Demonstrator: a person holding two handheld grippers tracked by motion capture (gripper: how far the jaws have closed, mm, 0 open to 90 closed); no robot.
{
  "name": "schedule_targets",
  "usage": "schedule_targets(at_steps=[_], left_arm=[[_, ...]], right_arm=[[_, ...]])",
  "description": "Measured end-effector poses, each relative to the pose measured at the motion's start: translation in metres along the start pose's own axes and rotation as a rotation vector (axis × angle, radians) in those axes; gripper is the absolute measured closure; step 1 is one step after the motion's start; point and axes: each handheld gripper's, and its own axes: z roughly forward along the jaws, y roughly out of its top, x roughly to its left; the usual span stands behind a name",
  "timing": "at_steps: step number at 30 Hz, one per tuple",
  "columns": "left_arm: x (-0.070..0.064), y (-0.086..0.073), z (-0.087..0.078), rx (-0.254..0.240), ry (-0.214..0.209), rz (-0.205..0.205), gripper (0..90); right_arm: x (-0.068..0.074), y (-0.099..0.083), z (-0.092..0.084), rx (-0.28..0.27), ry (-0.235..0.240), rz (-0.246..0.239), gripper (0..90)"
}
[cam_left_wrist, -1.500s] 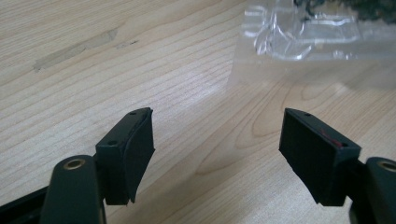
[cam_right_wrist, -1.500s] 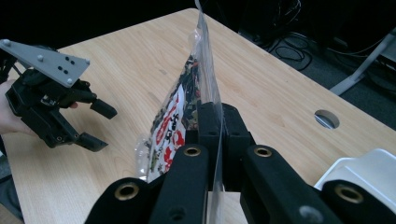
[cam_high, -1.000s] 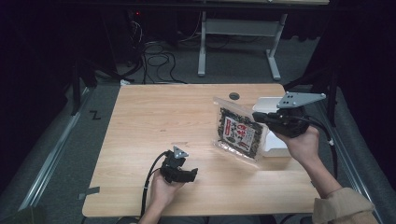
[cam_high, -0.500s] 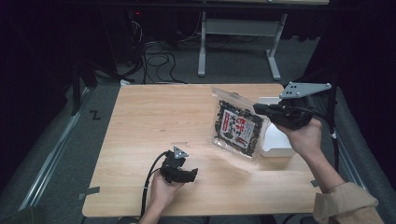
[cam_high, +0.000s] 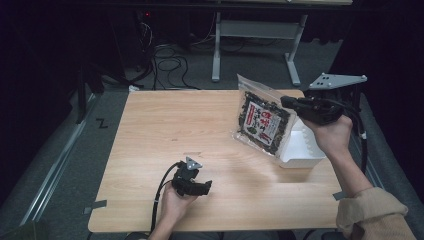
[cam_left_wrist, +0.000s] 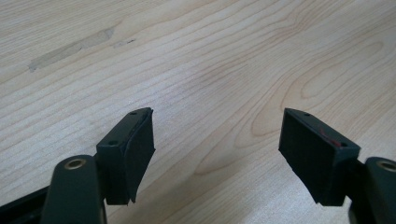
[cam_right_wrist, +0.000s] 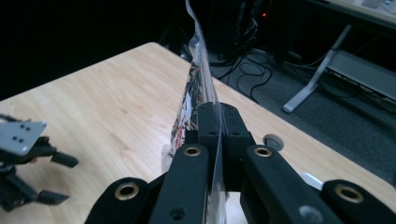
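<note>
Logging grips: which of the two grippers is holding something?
The right gripper: shut on the clear snack bag. The left gripper is open over the table.

Bright, evenly lit table (cam_high: 150, 125), dark surroundings, soft focus.

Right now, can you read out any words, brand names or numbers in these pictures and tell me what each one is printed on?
Clear snack bag held in the right gripper: a white label with red characters, too small and blurred to read.
White tray: no print visible.
Wooden table: no writing.
Left gripper: no readable marking.
</note>
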Motion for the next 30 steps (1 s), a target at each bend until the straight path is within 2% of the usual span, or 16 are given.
schedule_targets(at_steps=[7,17,30], left_arm=[[0.000,0.000,0.000,-0.001,0.000,-0.002,27.0],[0.000,0.000,0.000,-0.005,0.000,-0.001,27.0],[-0.001,0.000,0.000,-0.004,0.001,0.001,27.0]], right_arm=[[-0.011,0.004,-0.002,-0.020,-0.056,0.022,90.0],[-0.020,0.005,-0.002,-0.028,-0.101,0.034,90.0],[-0.040,-0.004,-0.016,-0.032,-0.175,0.069,90.0]])
